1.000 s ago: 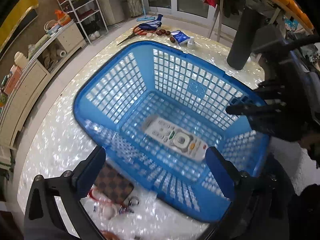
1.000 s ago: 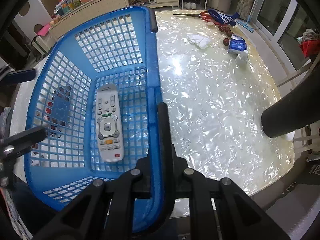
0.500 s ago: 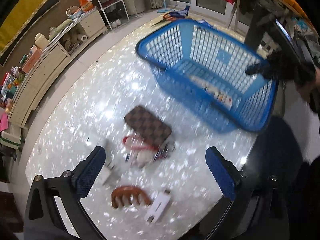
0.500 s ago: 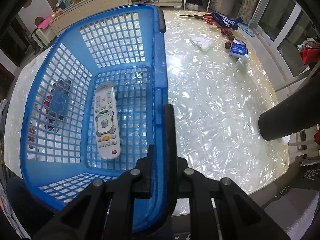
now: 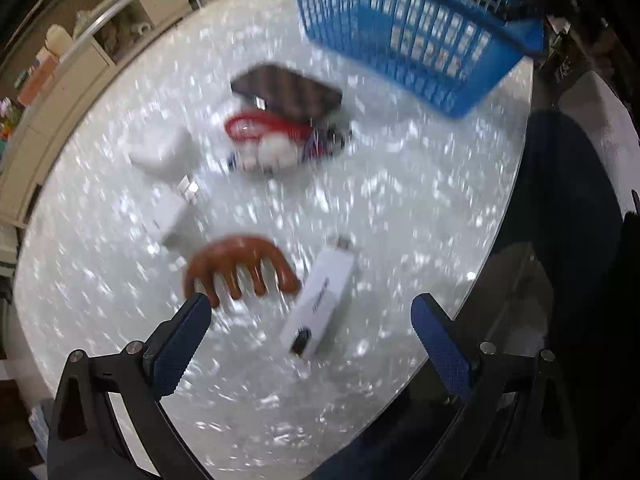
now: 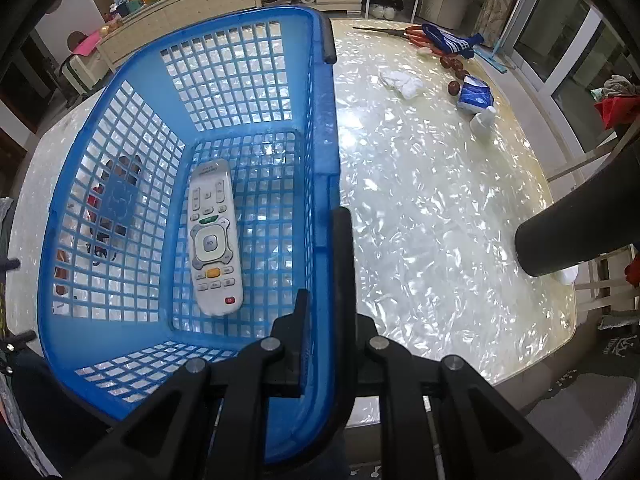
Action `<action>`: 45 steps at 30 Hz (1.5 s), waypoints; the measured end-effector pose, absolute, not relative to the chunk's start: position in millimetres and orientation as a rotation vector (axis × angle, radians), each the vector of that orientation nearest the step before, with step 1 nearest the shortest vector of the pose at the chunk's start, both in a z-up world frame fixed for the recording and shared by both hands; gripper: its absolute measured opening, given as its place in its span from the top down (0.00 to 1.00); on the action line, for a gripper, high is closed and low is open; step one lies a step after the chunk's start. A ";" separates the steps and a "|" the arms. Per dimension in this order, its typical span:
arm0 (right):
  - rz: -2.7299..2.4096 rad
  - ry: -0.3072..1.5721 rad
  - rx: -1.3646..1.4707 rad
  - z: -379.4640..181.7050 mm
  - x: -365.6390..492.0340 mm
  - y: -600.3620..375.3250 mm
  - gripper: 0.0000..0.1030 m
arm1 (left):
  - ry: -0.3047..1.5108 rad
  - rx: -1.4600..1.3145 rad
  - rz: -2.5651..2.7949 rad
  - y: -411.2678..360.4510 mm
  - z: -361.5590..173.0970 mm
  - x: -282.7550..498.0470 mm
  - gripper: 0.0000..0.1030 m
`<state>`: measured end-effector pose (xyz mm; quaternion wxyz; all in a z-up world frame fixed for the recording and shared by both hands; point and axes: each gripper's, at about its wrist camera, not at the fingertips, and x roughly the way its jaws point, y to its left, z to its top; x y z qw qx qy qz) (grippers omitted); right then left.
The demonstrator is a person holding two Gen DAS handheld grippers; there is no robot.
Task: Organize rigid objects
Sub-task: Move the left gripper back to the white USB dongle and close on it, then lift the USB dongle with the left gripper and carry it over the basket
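Left view only: the left gripper (image 5: pixel 306 320), jaws wide apart and empty, above a white stick (image 5: pixel 320 304) and brown comb (image 5: pixel 238 266), wallet (image 5: pixel 288 94) beyond; right view only: the right gripper (image 6: pixel 324 264) clamped on the basket (image 6: pixel 324 120) rim, remote (image 6: pixel 212 244) inside, scissors (image 6: pixel 400 34) far.

No text is legible; the print on the white stick (image 5: pixel 320 300) and the remote (image 6: pixel 214 240) blurs.

We see motion blur smearing the left wrist view; the glossy pearl-patterned table (image 6: pixel 432 216) glares beside sharp, fisheye-bent edges.
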<state>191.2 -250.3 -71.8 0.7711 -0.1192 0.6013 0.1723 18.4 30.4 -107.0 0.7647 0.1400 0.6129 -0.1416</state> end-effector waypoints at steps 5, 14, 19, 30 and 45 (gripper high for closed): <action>0.366 1.306 -0.262 -71.5 188.5 -250.1 0.88 | 1.361 0.235 -0.313 43.2 -131.2 15.3 0.03; 0.366 1.312 -0.268 -70.6 187.1 -249.4 0.88 | 1.411 0.208 -0.347 45.3 -164.3 20.6 0.14; 0.362 1.311 -0.266 -70.2 186.3 -249.7 0.88 | 1.390 0.220 -0.355 39.9 -169.0 23.5 0.15; 0.370 1.308 -0.253 -71.4 185.6 -252.4 0.88 | 1.361 0.161 -0.357 32.0 -159.0 20.3 0.68; 0.372 1.300 -0.267 -67.6 188.4 -250.9 0.88 | 1.259 0.144 -0.290 44.6 -112.1 24.2 0.68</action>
